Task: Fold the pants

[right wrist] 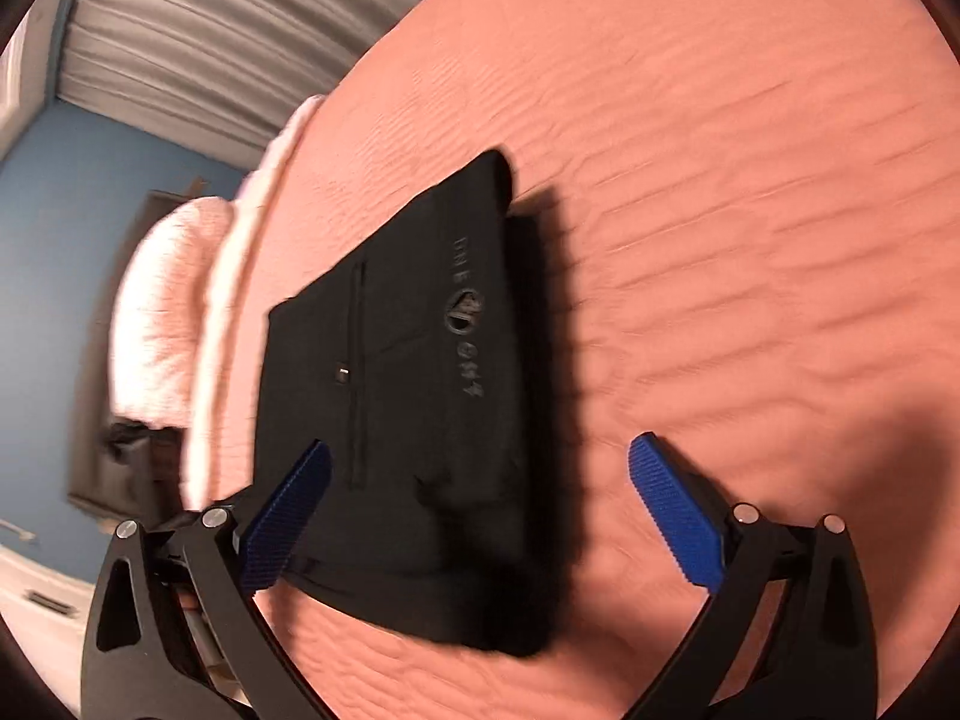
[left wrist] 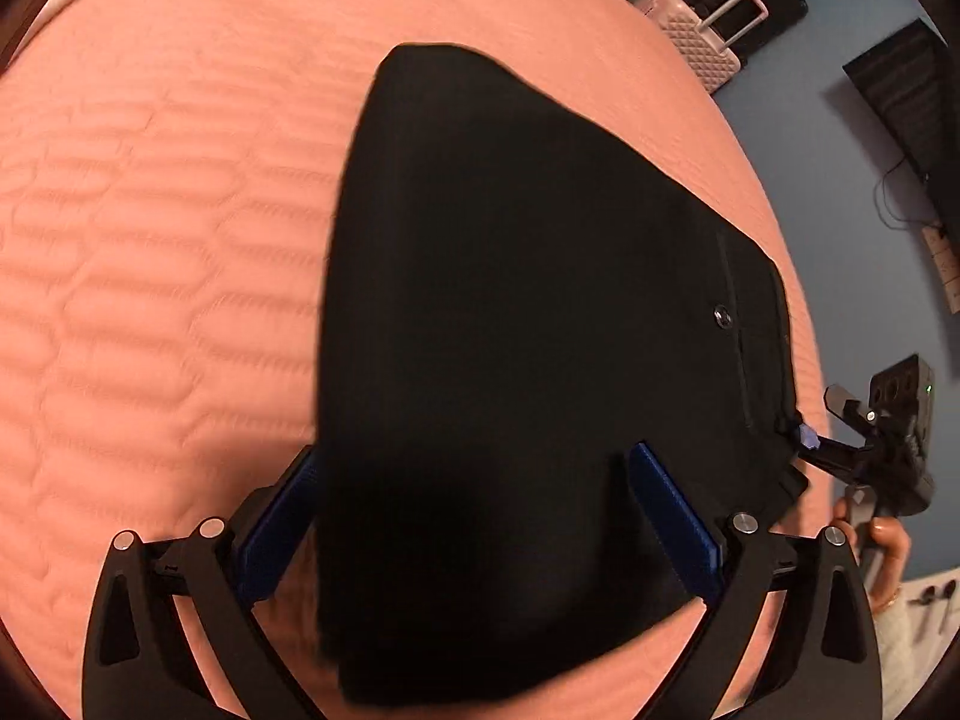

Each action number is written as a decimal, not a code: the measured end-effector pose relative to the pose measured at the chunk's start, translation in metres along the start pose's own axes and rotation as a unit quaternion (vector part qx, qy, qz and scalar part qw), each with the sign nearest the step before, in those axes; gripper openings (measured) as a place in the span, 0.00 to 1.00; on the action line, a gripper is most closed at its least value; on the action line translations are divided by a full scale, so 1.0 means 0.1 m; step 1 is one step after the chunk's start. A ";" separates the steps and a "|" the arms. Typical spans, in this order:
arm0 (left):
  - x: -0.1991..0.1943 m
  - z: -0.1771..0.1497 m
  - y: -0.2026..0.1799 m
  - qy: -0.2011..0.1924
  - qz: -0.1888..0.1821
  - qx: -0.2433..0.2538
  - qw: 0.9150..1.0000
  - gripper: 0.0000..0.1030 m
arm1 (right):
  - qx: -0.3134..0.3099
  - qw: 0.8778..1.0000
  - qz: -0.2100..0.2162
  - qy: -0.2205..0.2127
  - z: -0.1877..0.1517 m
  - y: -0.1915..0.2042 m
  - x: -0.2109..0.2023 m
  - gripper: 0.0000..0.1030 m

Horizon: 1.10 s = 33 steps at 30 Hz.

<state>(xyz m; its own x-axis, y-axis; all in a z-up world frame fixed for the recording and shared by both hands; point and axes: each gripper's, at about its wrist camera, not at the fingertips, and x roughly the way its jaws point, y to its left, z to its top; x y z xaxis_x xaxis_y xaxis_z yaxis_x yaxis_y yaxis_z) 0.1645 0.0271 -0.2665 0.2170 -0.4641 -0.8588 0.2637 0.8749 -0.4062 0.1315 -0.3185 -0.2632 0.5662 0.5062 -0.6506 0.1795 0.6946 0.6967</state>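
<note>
- Lying folded on the pink quilted bedspread (left wrist: 150, 240): black pants (left wrist: 510, 300), near its edge.
- Spreading wide, gripping nothing, over the pants: left gripper (left wrist: 474, 516).
- Hovering likewise released, fingers apart: right gripper (right wrist: 480, 504).

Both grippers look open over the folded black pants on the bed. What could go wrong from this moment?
The pants lie near the edge of the pink bedspread; a nudge from the open right gripper could slide them off. The open left gripper straddles the fold and might snag the top layer when lifting away.
</note>
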 end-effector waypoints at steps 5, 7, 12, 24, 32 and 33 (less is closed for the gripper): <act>0.00 0.00 -0.07 0.001 -0.007 0.034 0.999 0.94 | -0.024 0.999 0.040 -0.005 -0.03 0.07 0.09 0.86; -0.03 0.01 -0.09 -0.004 -0.026 0.024 0.999 0.88 | -0.033 0.999 0.036 -0.003 -0.06 0.11 0.15 0.85; 0.19 0.10 -0.27 -0.002 0.019 0.052 0.998 0.88 | -0.045 0.998 0.034 0.003 -0.09 0.19 0.19 0.85; -0.08 0.34 -0.66 -0.056 0.092 0.085 0.991 0.17 | -0.125 0.990 -0.044 -0.043 -0.13 0.62 0.06 0.24; -0.55 1.01 -0.96 -0.127 0.092 0.101 0.982 0.15 | -0.196 0.975 -0.036 -0.097 0.41 1.20 -0.17 0.23; -0.58 1.19 -1.03 -0.138 0.098 0.109 0.979 0.15 | -0.203 0.973 -0.035 -0.103 0.53 1.27 -0.15 0.23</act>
<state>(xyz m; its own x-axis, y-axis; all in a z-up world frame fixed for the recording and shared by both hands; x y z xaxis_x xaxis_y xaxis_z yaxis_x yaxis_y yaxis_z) 0.2363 -0.0522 -0.1374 0.5215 -0.3357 -0.7844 0.3795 0.9147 -0.1391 0.1883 -0.2653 -0.1487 0.7203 0.3662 -0.5891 -0.0848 0.8894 0.4491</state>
